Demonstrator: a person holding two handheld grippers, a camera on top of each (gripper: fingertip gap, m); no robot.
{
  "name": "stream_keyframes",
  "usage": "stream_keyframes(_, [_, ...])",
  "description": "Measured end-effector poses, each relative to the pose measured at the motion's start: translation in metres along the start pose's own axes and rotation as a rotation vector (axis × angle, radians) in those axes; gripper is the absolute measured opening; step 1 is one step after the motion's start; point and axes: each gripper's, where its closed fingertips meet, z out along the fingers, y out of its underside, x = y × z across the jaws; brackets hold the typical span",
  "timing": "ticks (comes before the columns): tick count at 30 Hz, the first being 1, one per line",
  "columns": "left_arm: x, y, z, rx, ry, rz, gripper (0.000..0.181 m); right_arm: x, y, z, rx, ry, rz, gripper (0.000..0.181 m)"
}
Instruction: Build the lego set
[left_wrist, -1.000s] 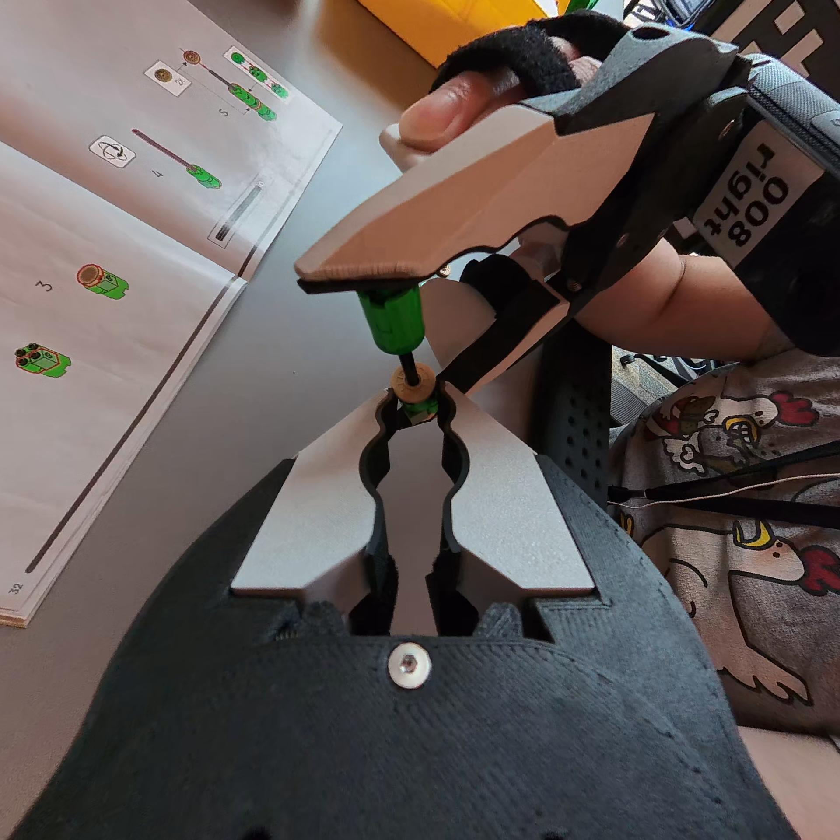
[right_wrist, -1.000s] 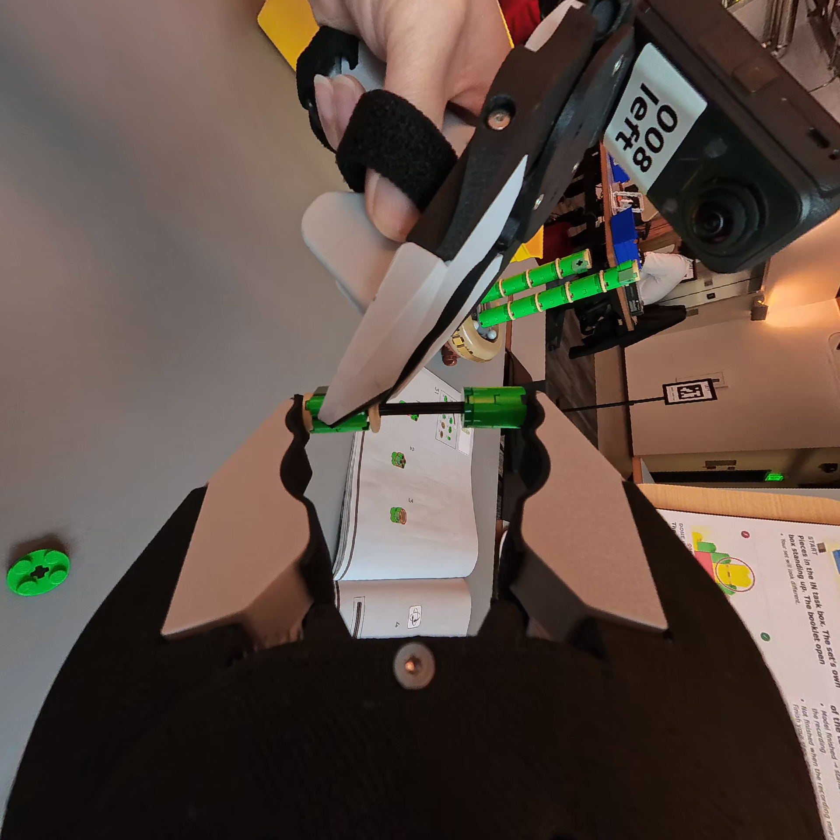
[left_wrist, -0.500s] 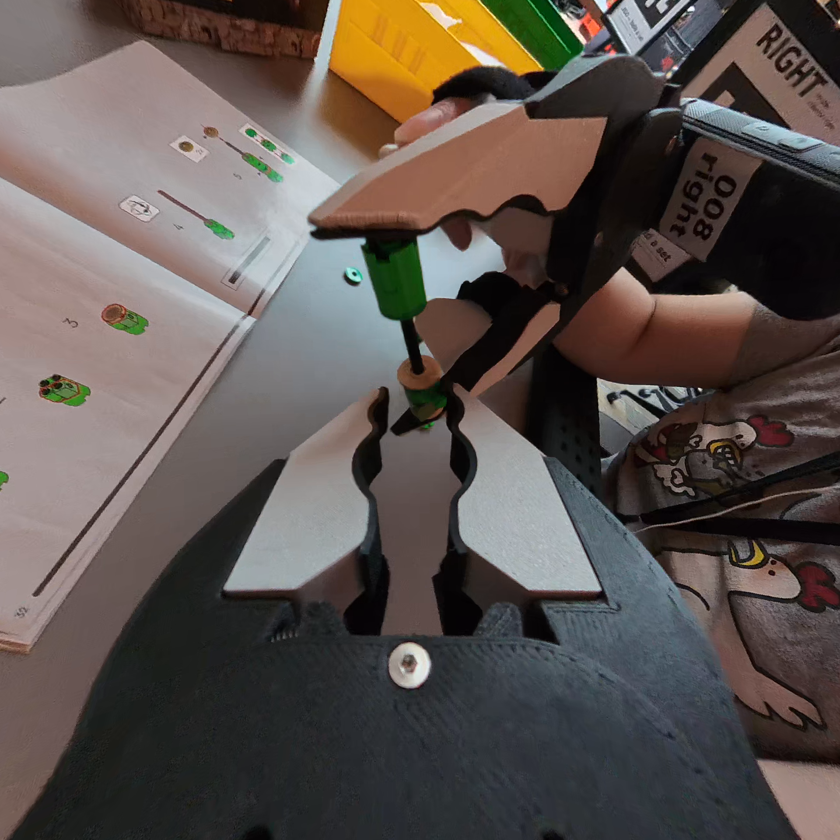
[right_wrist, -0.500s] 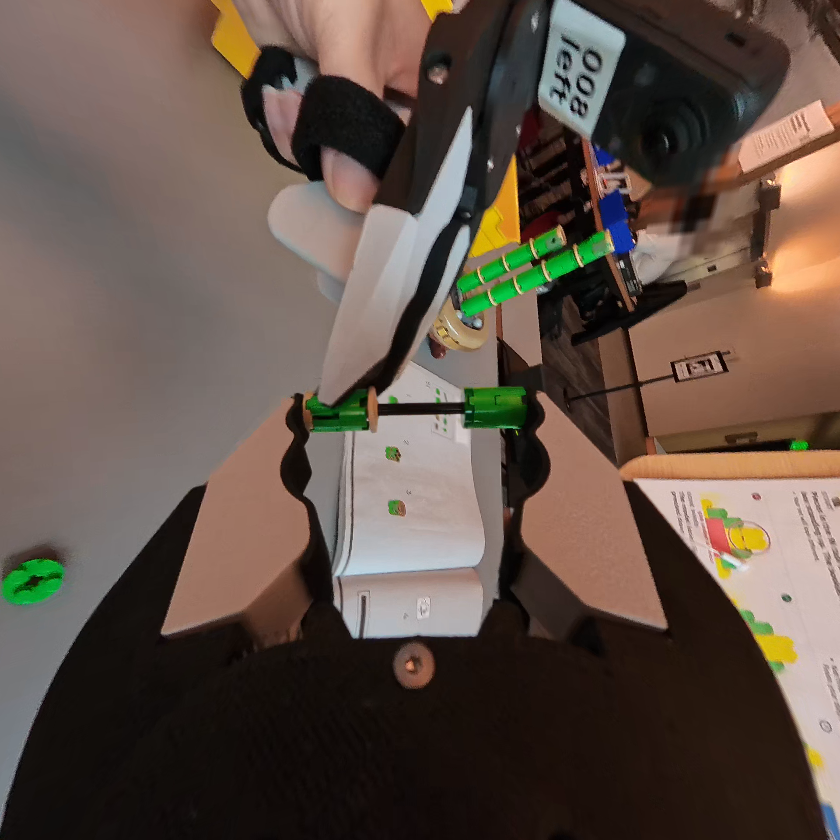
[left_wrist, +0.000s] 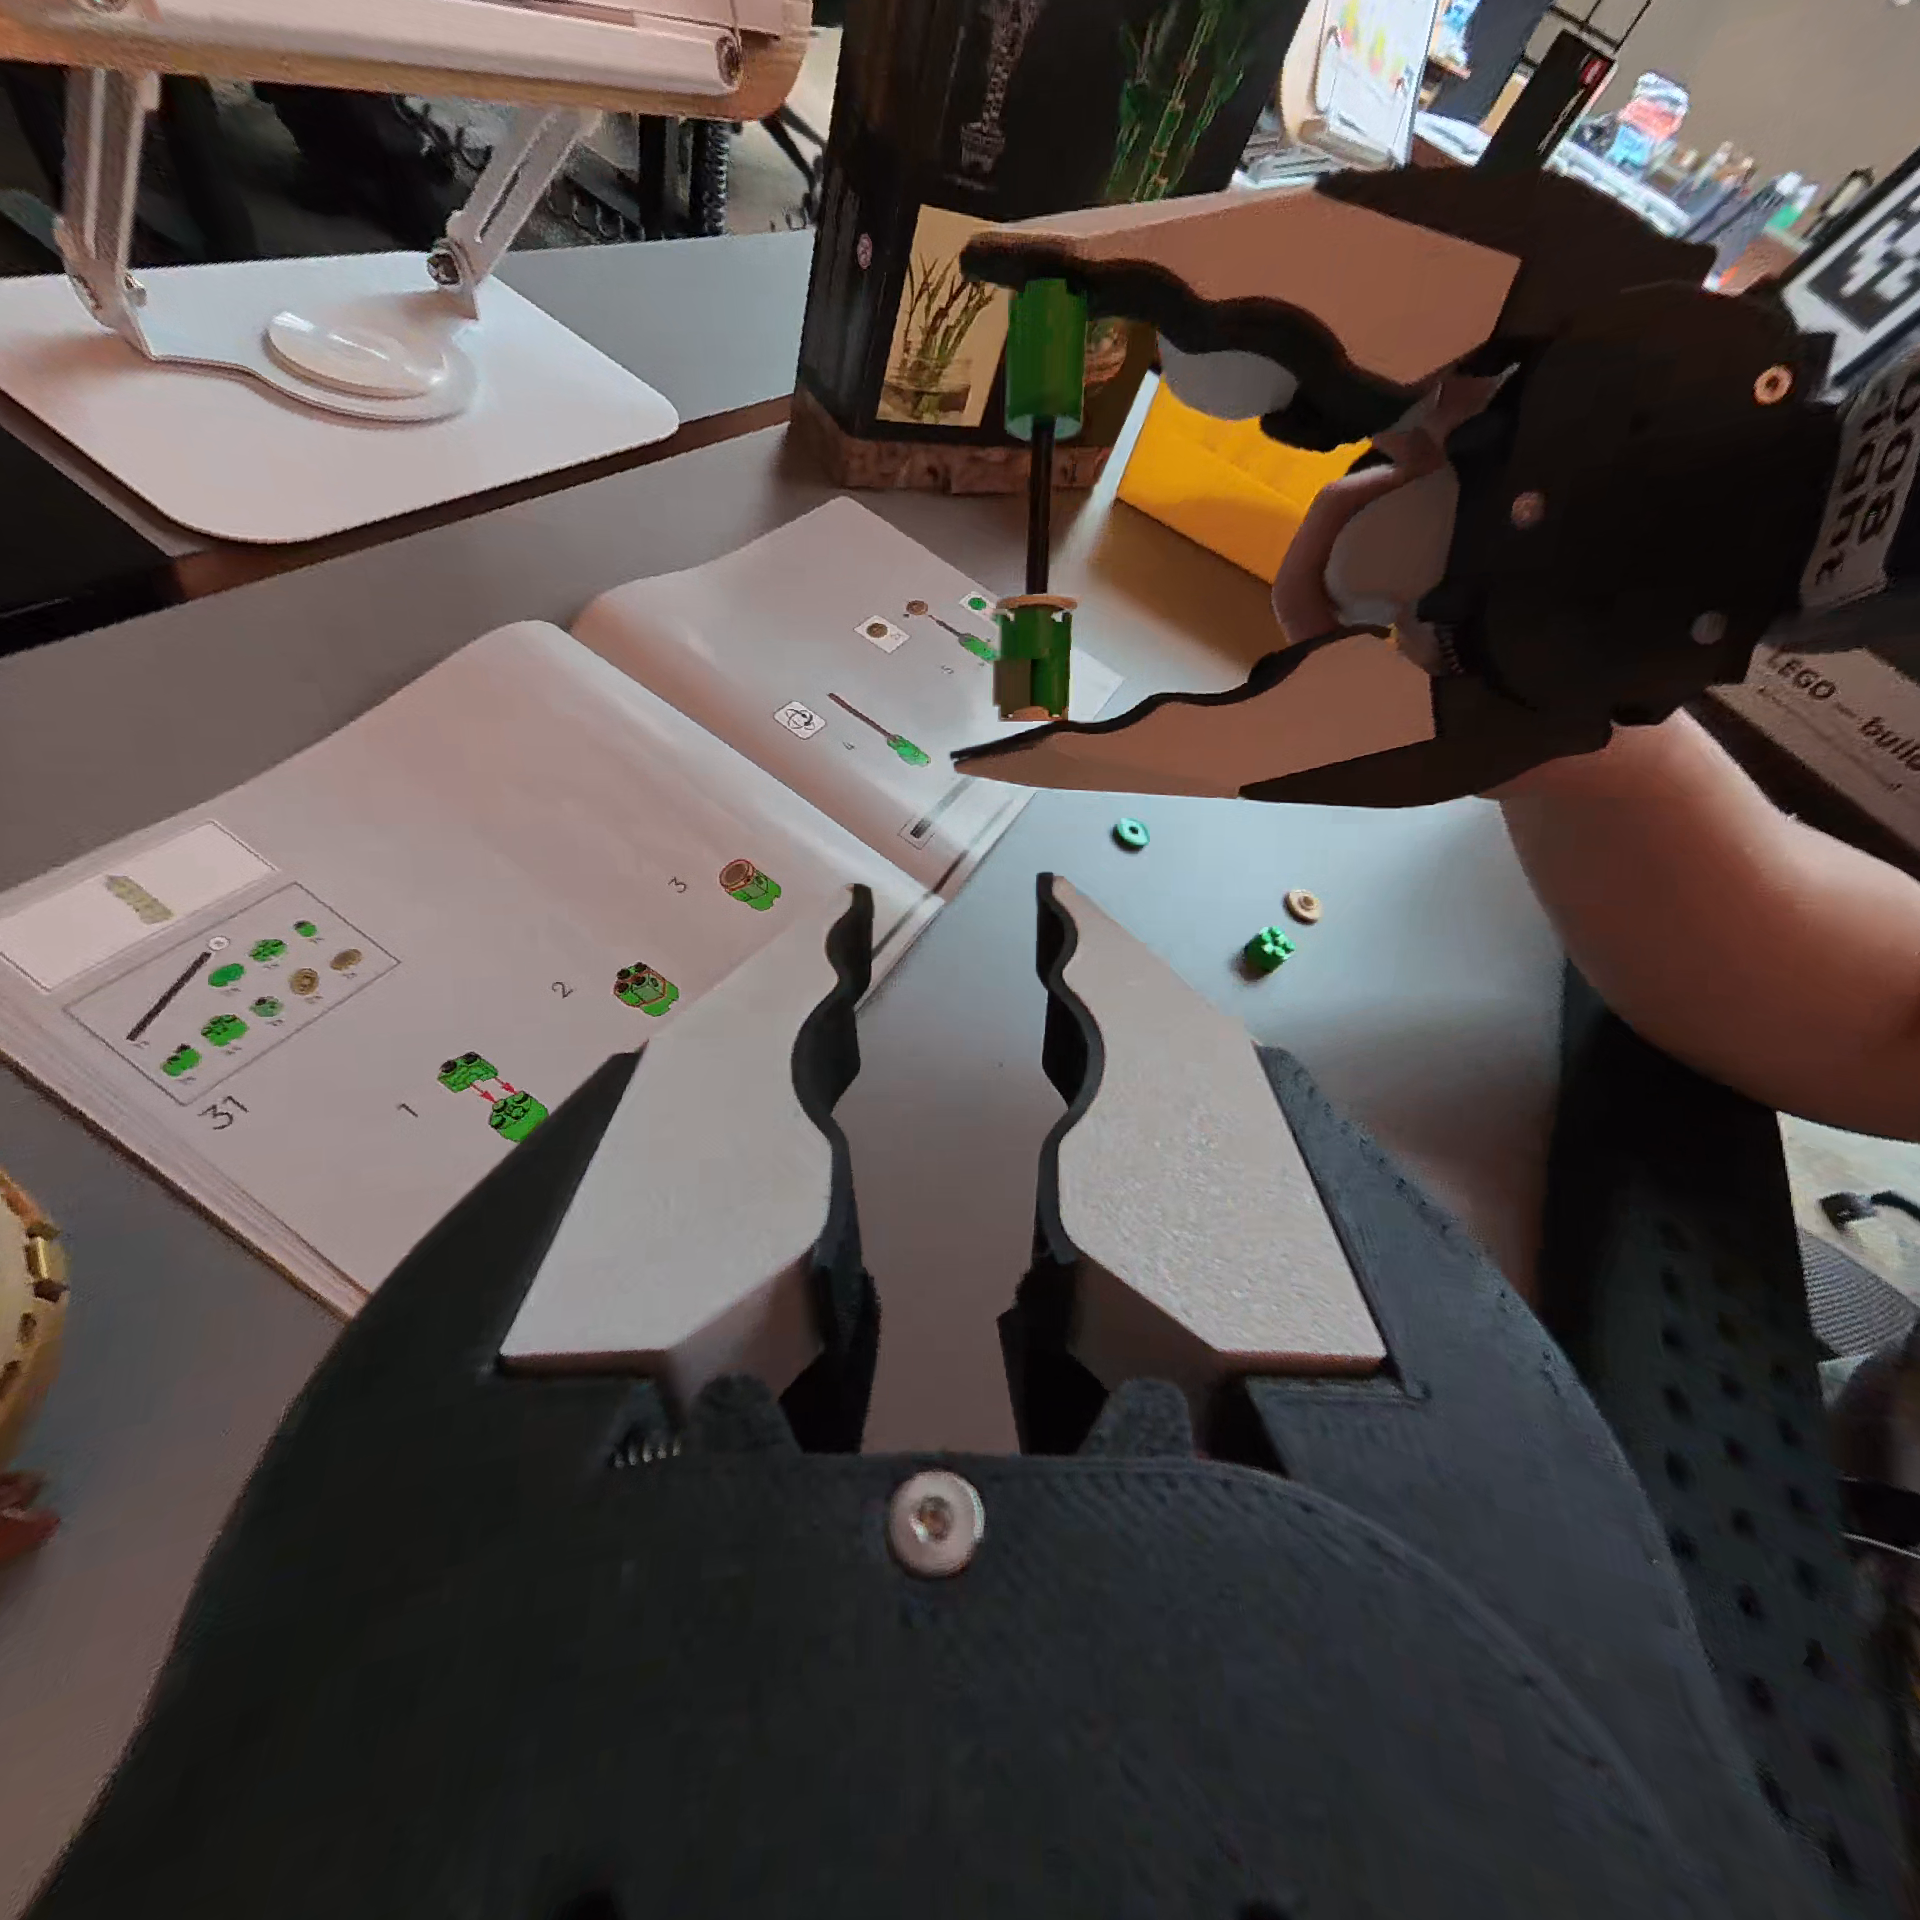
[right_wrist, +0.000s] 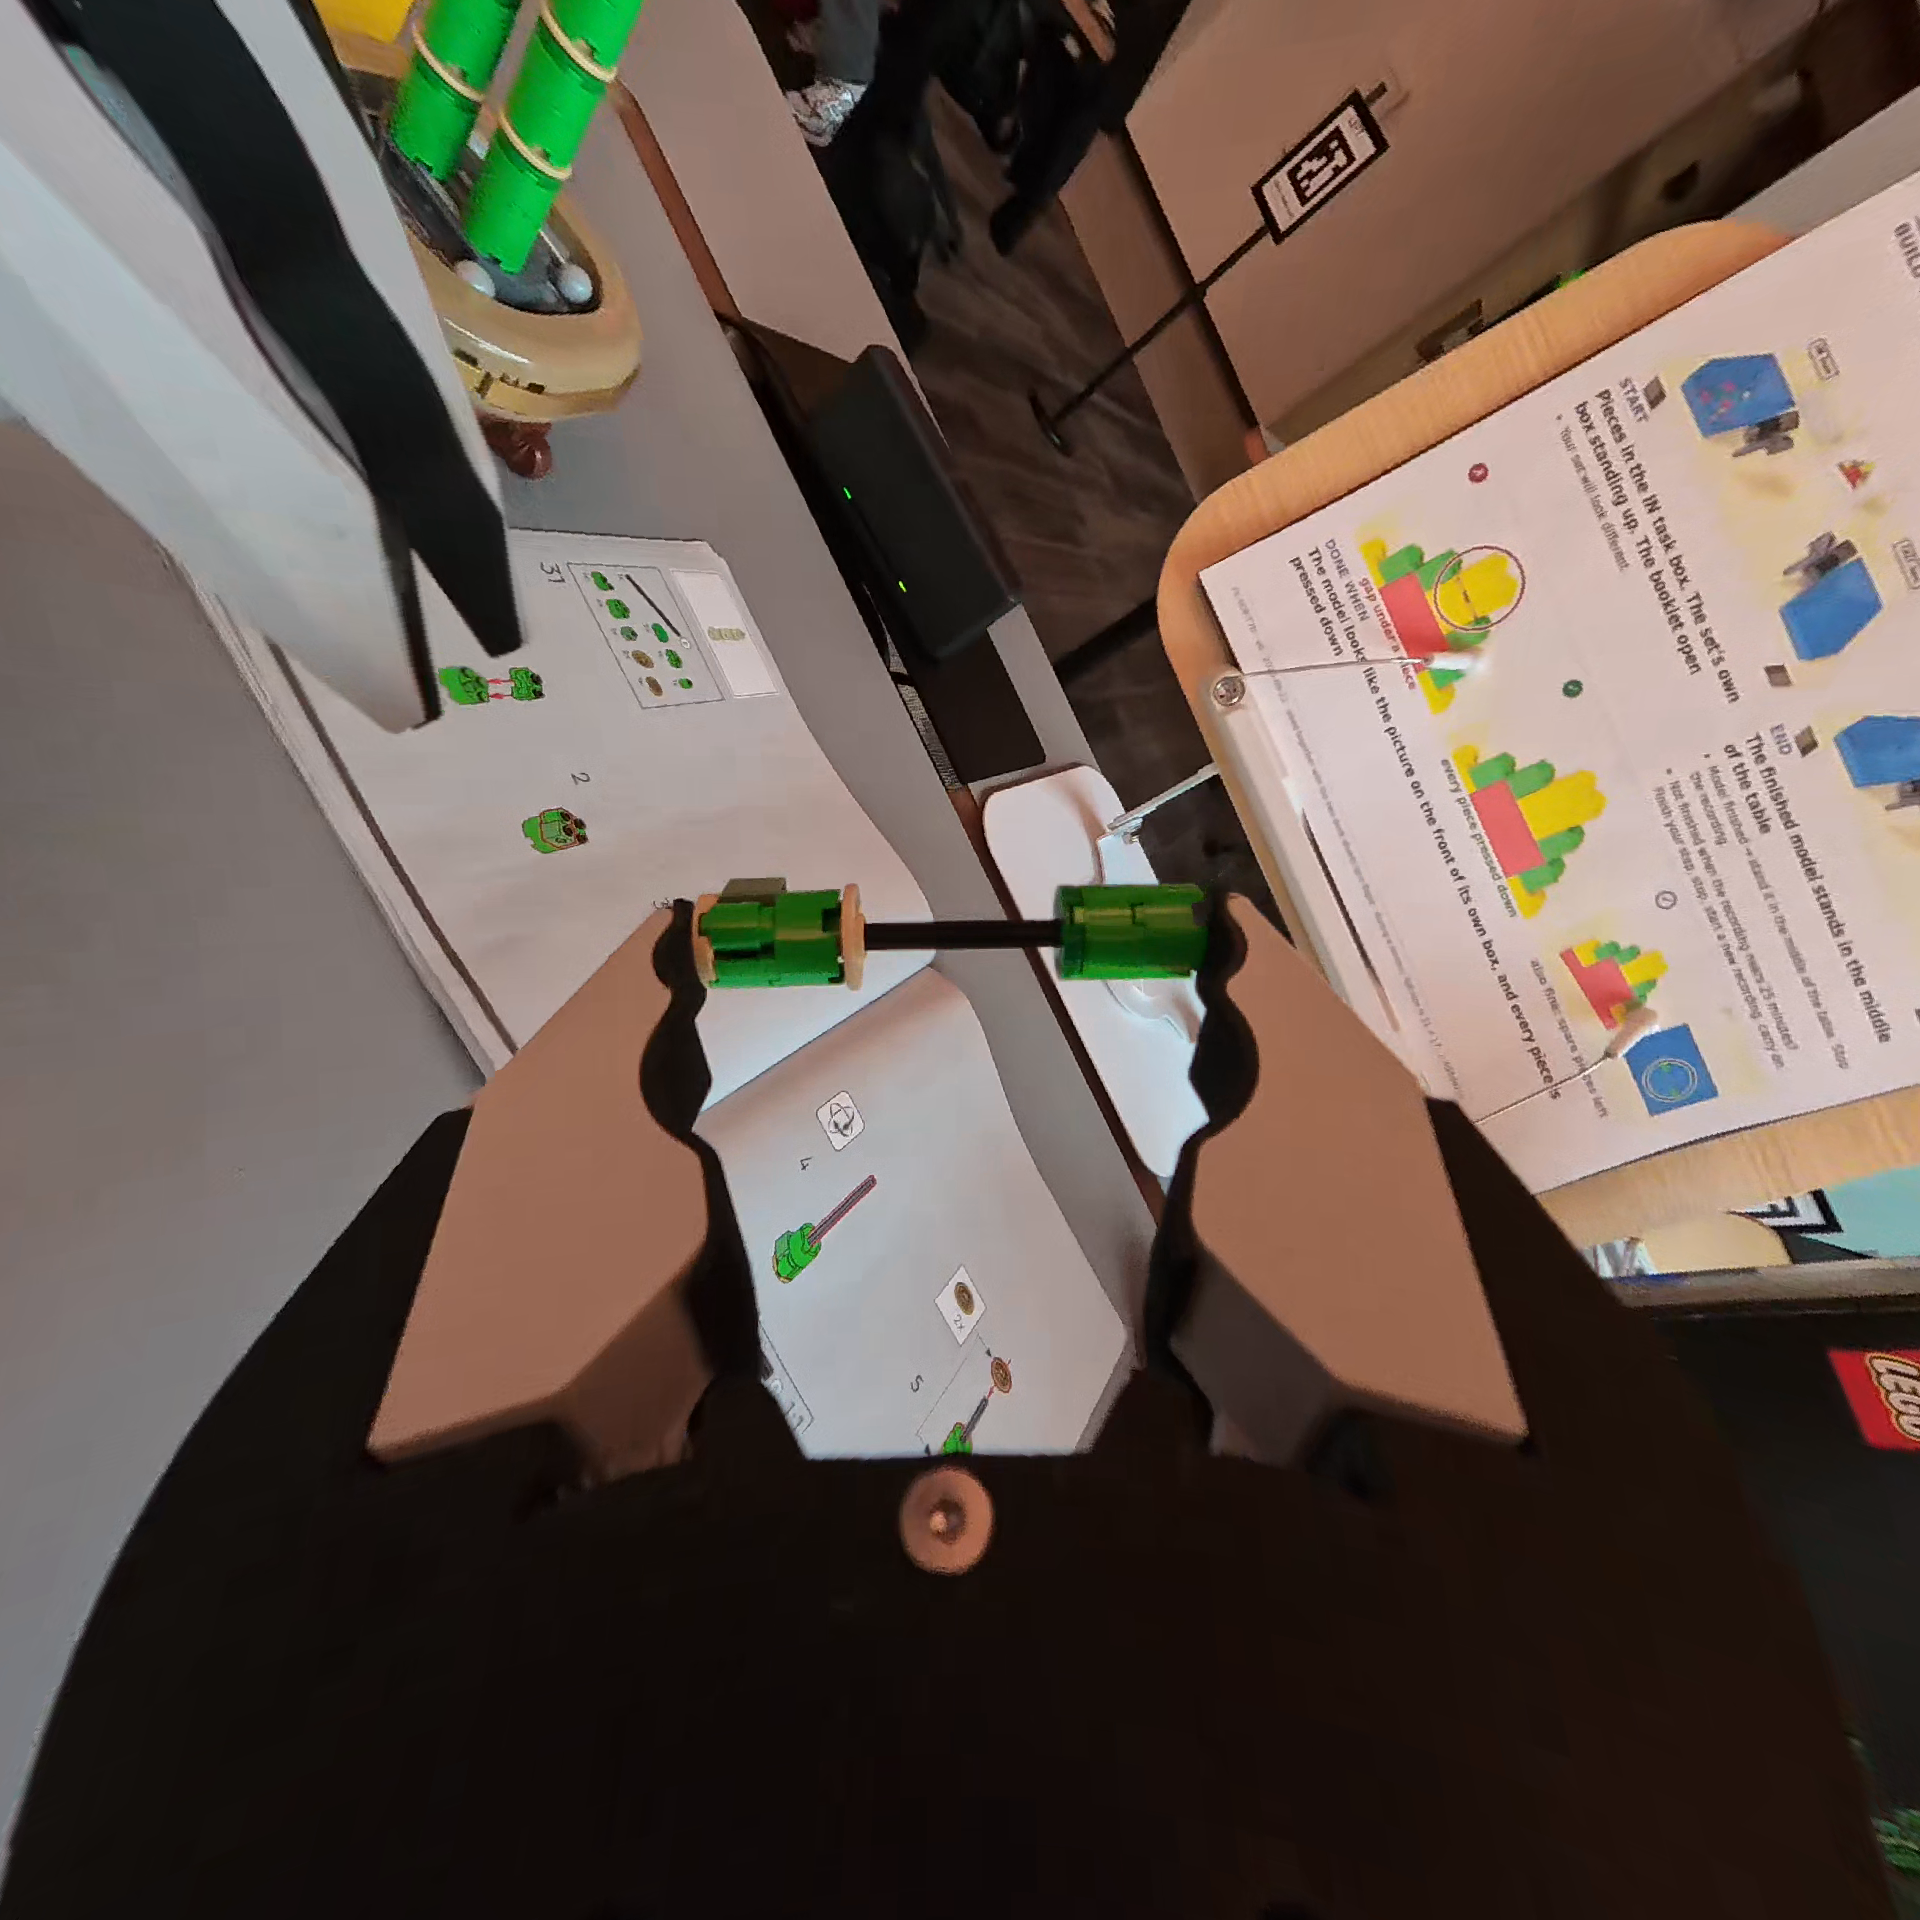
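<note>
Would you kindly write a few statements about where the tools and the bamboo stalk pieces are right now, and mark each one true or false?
1. The right tool holds the black axle assembly end to end between its fingers. True.
2. The left tool grips the lower green piece on the axle. False: its fingers are apart and hold nothing, well short of the assembly.
3. A bare stretch of black axle shows between the two green sections. True.
4. The instruction booklet is closed. False: it lies open on the table.
5. A small green brick and a tan round piece lie loose on the table. True.
6. The yellow bin sits on the booklet. False: it stands beyond it.
</note>
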Motion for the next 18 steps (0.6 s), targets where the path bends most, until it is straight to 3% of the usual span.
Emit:
stream_keyframes(4, [0.005,0.001,0.003,-0.009,0.009,0.024,0.029,0.001,0.000,0.000,0.010,-0.004,-0.005,0.095])
stream_keyframes(8, [0.021,-0.011,0.001,0.077,0.155,-0.076,0.038,-0.010,-0.011,-0.003,0.082,-0.081,0.031,0.095])
stream_keyframes(13, [0.038,-0.028,-0.011,0.182,0.342,-0.199,0.040,-0.030,-0.045,-0.025,0.340,-0.232,0.025,0.095])
stream_keyframes(18, [0.048,-0.025,-0.010,0.156,0.419,-0.223,0.044,-0.039,-0.065,-0.048,0.513,-0.290,-0.027,0.094])
